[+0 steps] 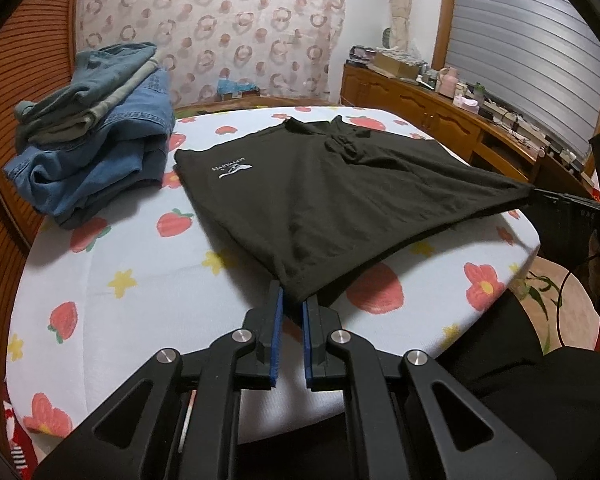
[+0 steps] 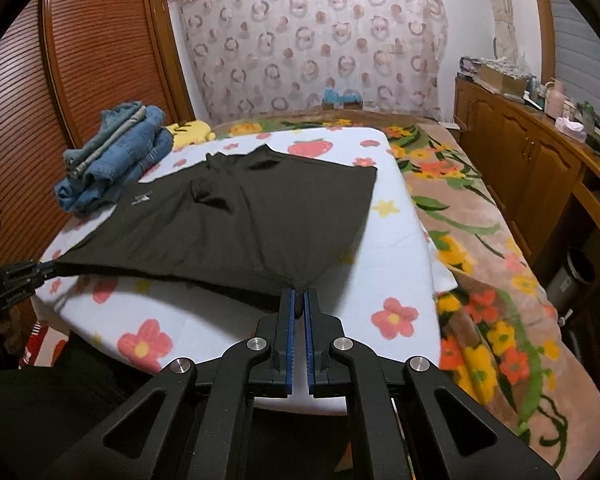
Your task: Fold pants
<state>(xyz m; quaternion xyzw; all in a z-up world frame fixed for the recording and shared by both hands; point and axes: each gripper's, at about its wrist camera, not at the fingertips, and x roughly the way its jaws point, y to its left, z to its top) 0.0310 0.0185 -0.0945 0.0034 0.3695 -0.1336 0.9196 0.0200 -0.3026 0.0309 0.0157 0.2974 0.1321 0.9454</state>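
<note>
Left wrist view: black pants (image 1: 340, 196), soft matte knit with a small white logo, lie spread on the floral sheet (image 1: 140, 280) near its front edge. Left gripper (image 1: 293, 300) pinches one near hem corner between blue ribbed pads; right gripper (image 2: 299, 300) is clamped on the other, lifting it taut. Folded denim stack (image 1: 100, 152) sits at the far left corner.

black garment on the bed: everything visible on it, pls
The black garment looks like soft matte knit, with a small white printed logo and a bunched waistband at its far end. It lies spread on the white flower-print bed cover, beside a folded denim stack. Its two near hem corners are lifted: the left gripper pinches one, the right gripper the other.
</note>
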